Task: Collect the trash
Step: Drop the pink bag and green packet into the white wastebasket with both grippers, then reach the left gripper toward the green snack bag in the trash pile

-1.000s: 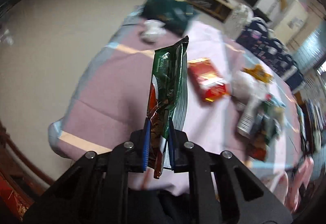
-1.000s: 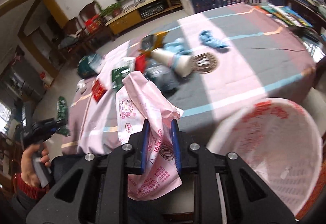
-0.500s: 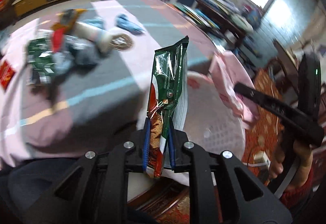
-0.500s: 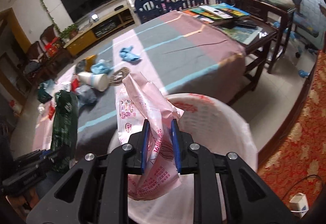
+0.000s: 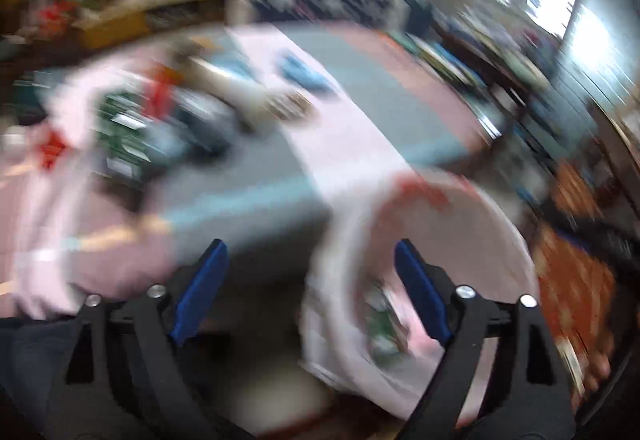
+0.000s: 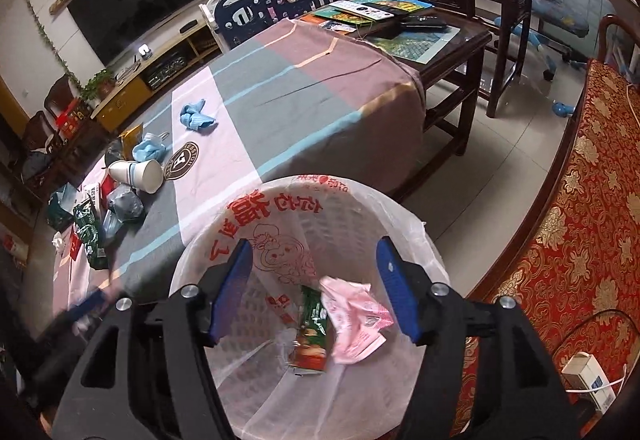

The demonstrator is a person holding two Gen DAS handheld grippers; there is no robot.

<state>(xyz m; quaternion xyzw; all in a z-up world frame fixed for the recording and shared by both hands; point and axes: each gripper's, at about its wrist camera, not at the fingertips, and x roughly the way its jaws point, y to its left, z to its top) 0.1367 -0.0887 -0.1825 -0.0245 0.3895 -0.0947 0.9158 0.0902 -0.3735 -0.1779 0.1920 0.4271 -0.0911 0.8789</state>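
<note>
My right gripper (image 6: 314, 288) is open and empty above a white trash basket (image 6: 404, 216) lined with a printed bag. A green snack wrapper (image 6: 312, 332) and a pink wrapper (image 6: 354, 324) lie inside it. My left gripper (image 5: 308, 292) is open and empty; its view is heavily blurred and shows the basket (image 5: 492, 240) to the right, with the green wrapper (image 5: 384, 332) in it. More trash sits on the table: a paper cup (image 6: 138, 173), blue crumpled pieces (image 6: 196, 117), green packets (image 6: 89, 228).
The table (image 6: 304, 88) has a pink, grey and blue cloth. A dark wooden side table (image 6: 448, 36) with books stands behind it. A red patterned sofa (image 6: 576, 208) is at the right. A white power strip (image 6: 588, 380) lies on the floor.
Both grippers opened and let go of their wrappers, which now lie in the basket. The left gripper is swinging fast, so its view is blurred.
</note>
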